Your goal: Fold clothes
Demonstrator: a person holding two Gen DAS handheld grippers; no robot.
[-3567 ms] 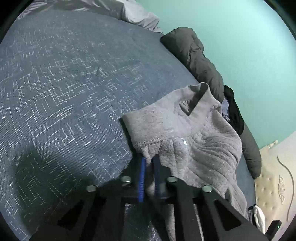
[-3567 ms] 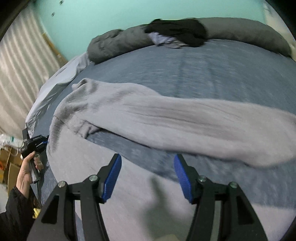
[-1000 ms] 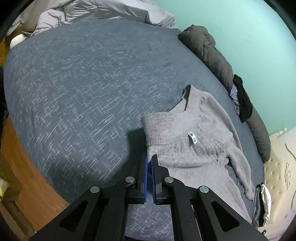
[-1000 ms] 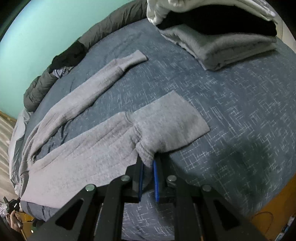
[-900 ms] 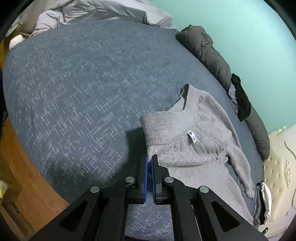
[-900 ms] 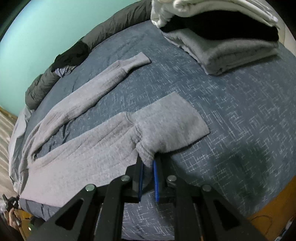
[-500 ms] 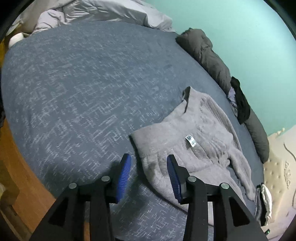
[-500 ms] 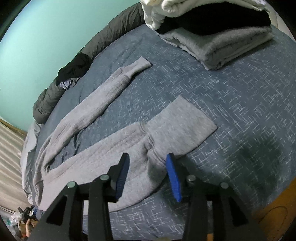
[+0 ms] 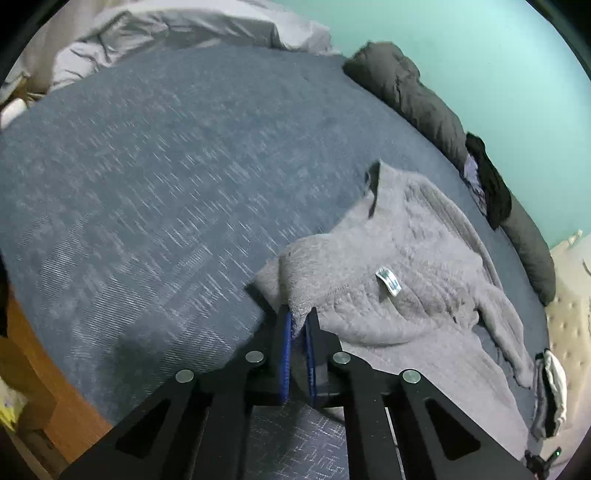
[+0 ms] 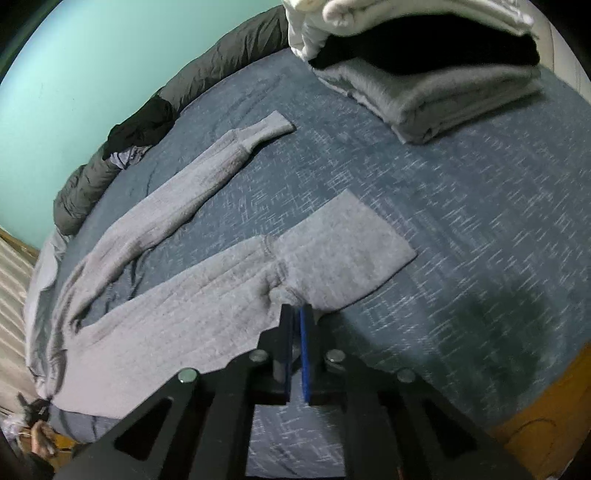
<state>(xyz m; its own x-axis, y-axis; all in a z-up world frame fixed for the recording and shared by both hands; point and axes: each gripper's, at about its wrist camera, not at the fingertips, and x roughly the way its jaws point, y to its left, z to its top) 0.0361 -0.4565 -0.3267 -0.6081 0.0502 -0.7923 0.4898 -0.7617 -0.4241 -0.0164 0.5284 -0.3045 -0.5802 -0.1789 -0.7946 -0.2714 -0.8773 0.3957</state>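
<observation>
Teal wall [image 9: 498,55], blue patterned bed cover [image 9: 147,166], cream tufted headboard [image 9: 569,295]

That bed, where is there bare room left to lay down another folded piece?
The bed cover lies bare left of the grey sweater, up to the rumpled pale bedding. A smaller bare patch sits between the sweater's cuff and the folded stack. It is crowded along the wall, where the dark rolled quilt lies.
</observation>
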